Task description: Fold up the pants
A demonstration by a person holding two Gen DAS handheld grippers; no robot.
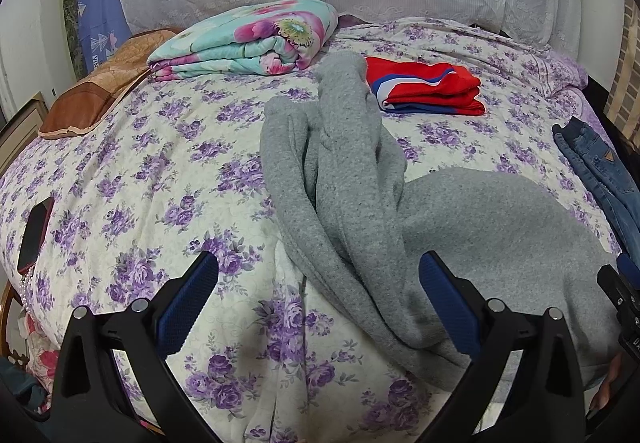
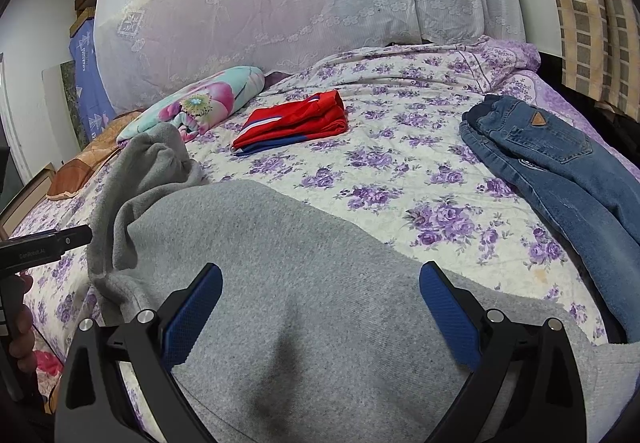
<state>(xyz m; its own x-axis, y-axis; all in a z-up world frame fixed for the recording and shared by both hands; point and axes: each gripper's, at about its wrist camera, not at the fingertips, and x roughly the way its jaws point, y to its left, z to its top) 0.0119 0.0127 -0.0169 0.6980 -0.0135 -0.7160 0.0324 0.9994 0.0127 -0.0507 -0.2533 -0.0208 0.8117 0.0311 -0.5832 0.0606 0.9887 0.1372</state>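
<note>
Grey fleece pants lie rumpled on the flowered bedspread, legs bunched and running toward the headboard. My left gripper hovers open over the legs' near left edge, nothing between its blue pads. From the right wrist view the same grey pants fill the foreground. My right gripper is open above the broad waist part, holding nothing. The left gripper's body and a hand show at that view's left edge.
Folded red shorts lie mid-bed. Blue jeans lie along the right edge. A folded floral quilt and a brown cushion sit at the back left. A dark phone rests near the left edge.
</note>
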